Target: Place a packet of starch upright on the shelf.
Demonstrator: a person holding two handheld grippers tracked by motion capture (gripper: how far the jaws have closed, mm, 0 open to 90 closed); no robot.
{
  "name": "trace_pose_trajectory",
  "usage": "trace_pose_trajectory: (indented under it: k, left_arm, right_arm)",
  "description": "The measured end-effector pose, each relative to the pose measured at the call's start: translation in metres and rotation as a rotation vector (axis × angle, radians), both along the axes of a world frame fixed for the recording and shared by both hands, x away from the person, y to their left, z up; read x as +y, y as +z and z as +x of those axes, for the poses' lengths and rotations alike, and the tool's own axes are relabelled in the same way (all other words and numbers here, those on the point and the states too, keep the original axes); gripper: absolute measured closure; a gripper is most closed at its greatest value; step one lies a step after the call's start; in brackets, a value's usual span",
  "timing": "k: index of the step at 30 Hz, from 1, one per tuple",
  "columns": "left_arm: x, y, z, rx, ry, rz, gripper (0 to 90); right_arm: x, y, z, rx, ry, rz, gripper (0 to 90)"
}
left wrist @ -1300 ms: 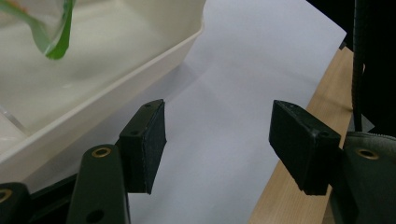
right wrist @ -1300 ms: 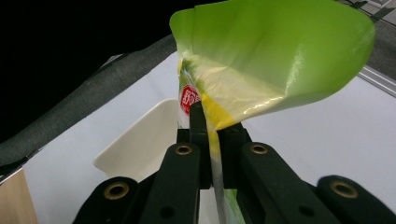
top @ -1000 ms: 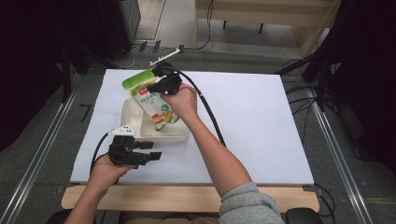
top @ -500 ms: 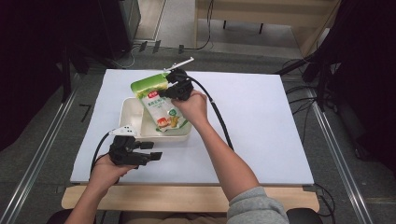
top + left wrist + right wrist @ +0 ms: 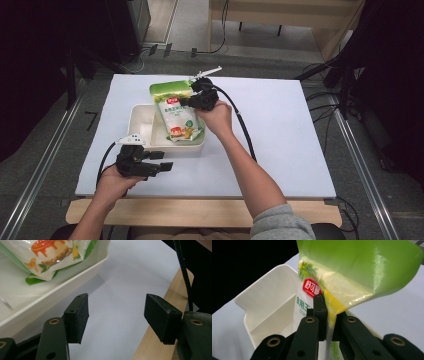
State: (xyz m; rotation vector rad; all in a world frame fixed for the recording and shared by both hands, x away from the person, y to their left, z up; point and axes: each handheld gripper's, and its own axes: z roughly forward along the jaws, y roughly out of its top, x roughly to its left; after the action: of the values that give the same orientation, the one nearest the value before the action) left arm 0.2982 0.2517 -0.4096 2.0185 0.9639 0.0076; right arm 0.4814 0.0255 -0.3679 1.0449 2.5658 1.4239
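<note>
Right claw [image 5: 186, 101] pinching pouch [image 5: 176, 112] edge, perhaps touching tray [image 5: 137, 120]

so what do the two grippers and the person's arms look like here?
Both are black handheld units. The left gripper has flat rectangular pads, brass-ringed screw holes and a pale plate on top. The right gripper has the same brass-ringed arms and a pale plate. A black cable trails from each. Forearms are bare; a grey sleeve is pushed up the right arm.
</note>
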Motion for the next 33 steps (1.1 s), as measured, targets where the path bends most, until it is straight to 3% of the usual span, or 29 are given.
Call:
trace_pose_trajectory:
  k: [7, 9, 11, 17, 24, 29, 33]
  left_arm:
    - [-0.002, 0.000, 0.002, 0.004, -0.004, -0.003, 37.3]
    - [-0.002, -0.001, 0.002, 0.006, -0.004, 0.005, 37.3]
    - [-0.002, -0.001, 0.003, 0.010, -0.005, 0.003, 37.2]
    - [-0.004, -0.002, 0.004, 0.011, -0.006, 0.009, 36.9]
    - [-0.006, -0.002, 0.005, 0.015, -0.007, 0.017, 36.2]
    - [-0.007, -0.003, 0.007, 0.027, -0.009, 0.023, 35.3]
    - [-0.008, -0.004, 0.008, 0.031, -0.004, 0.020, 34.9]
  right_arm:
    - [-0.012, -0.004, -0.004, -0.002, 0.003, -0.011, 88.2]
    - [-0.017, -0.009, -0.003, 0.036, 0.015, -0.006, 84.1]
    - [-0.021, -0.013, -0.001, 0.087, 0.037, -0.026, 73.9]
    - [-0.037, -0.008, -0.012, 0.032, 0.024, -0.022, 60.4]
    - [-0.063, -0.006, -0.030, -0.023, 0.029, -0.031, 52.2]
    - [-0.085, -0.009, -0.046, -0.021, 0.021, -0.020, 49.4]
    - [-0.099, -0.016, -0.060, -0.028, 0.022, -0.038, 48.7]
